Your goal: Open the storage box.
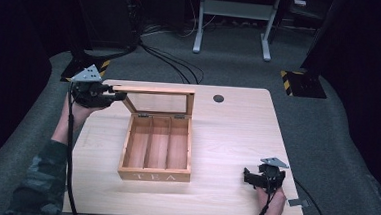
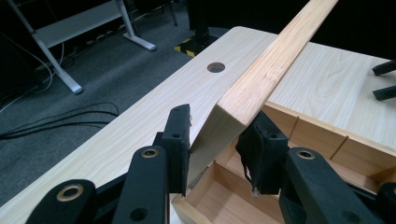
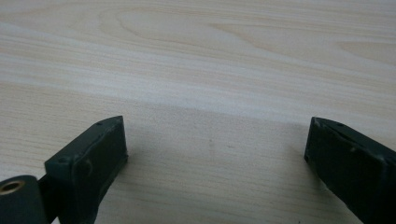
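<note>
A wooden tea box (image 1: 155, 155) with three bare compartments stands at the middle of the table (image 1: 237, 135). Its glass-paned lid (image 1: 157, 91) is raised upright at the back. My left gripper (image 1: 119, 94) is shut on the lid's upper left corner. In the left gripper view the lid's wooden frame (image 2: 271, 65) runs away between the pads of my left gripper (image 2: 219, 126), above the box (image 2: 322, 135). My right gripper (image 1: 248, 175) rests open near the table's front right, right of the box. Bare wood lies between the spread jaws of my right gripper (image 3: 215, 135).
A round cable hole (image 1: 218, 98) sits in the tabletop behind the box. Cables (image 1: 171, 64) trail over the grey floor beyond the table. A grey desk frame (image 1: 234, 20) stands at the back. Black-and-yellow taped stand feet (image 1: 300, 81) flank the table.
</note>
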Demonstrator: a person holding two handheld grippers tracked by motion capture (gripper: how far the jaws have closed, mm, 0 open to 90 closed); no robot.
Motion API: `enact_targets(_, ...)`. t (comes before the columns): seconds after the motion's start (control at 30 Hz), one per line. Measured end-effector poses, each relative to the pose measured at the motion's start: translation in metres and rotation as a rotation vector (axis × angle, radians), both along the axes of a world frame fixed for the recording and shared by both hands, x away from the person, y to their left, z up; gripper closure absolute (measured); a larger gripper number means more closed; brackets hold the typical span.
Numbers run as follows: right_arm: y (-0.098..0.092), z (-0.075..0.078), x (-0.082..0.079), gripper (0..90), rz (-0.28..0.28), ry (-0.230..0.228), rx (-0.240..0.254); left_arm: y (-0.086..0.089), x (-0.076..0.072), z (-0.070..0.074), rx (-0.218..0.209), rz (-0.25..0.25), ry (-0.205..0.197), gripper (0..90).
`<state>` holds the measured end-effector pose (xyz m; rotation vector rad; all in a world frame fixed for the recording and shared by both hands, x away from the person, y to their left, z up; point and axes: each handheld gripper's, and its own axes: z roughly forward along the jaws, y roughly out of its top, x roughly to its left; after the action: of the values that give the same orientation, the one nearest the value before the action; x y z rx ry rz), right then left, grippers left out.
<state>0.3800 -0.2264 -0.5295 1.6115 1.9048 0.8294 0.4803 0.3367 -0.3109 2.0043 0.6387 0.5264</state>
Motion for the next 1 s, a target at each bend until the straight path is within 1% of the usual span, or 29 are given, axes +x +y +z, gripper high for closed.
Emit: enact_targets(1.0, -0.0001, 0.0002, 0.0000, 5.2, 0.001, 0.002, -0.002, -0.0001, -0.0007, -0.0003, -0.002, 0.000, 0.000, 64.4)
